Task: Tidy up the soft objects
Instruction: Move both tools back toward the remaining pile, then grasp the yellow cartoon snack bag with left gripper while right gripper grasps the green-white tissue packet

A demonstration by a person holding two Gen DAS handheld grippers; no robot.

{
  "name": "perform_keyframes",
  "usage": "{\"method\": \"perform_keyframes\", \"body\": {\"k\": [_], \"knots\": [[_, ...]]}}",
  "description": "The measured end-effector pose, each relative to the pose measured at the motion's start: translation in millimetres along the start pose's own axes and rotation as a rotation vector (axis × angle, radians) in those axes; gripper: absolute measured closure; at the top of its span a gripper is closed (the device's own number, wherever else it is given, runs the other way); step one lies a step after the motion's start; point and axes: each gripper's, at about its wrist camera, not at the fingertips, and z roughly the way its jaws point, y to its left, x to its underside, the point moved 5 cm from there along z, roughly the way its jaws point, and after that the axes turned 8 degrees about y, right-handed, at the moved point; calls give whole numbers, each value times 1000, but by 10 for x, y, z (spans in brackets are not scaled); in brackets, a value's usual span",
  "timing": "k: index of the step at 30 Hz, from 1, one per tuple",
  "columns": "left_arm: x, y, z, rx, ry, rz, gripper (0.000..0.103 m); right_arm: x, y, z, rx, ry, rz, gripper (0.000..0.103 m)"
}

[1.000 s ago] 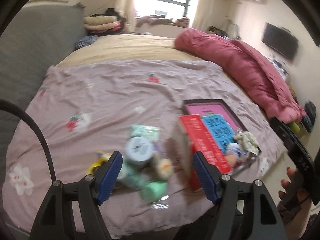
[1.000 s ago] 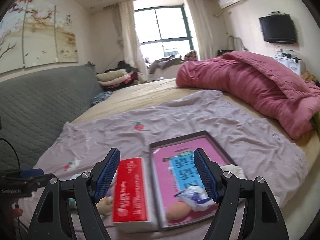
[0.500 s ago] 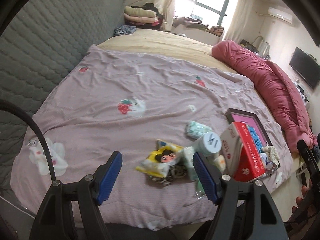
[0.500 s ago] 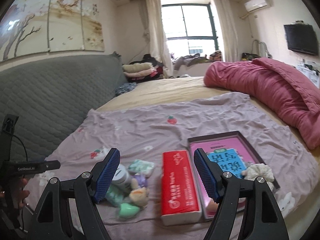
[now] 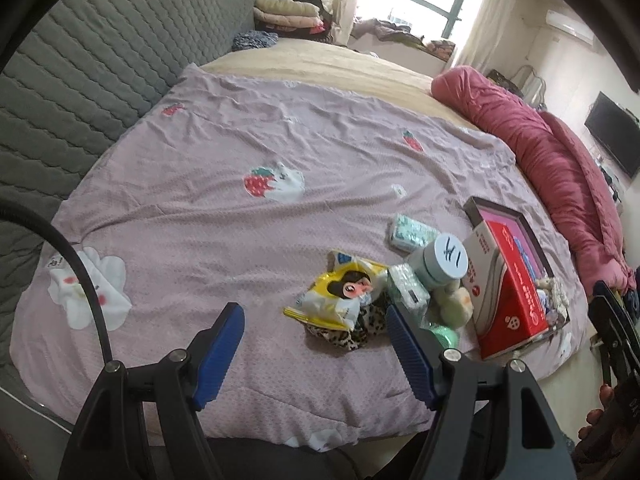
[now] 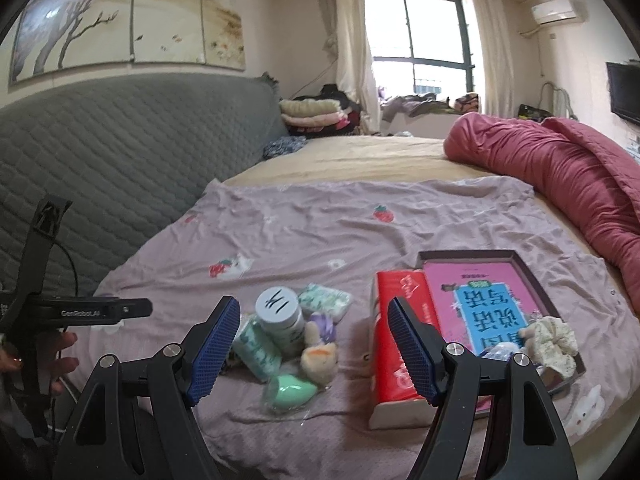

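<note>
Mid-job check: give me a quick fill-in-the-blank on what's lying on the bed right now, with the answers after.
1. The yellow snack packet lies partly on a ____-print scrunchie.
2. The jar with the handwritten white lid stands ____.
3. The cream scrunchie lies inside the ____ beside the red tissue pack.
4. Both the left gripper and right gripper are ____, holding nothing.

Answers: leopard; upright; tray; open

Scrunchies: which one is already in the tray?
The cream floral scrunchie, lying in the tray at its near right corner. The leopard-print scrunchie is still out on the sheet, partly under the yellow snack packet.
</note>
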Motion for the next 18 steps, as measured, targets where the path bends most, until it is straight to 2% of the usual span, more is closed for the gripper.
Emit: {"method": "perform_keyframes", "body": {"k": [14,18], "knots": [[103,-113,705,40,99,55,30,307,356,689,-80,144,-48,26],[49,-50,924,93,147,21,30,380,438,858,-83,173,-68,26]]}}
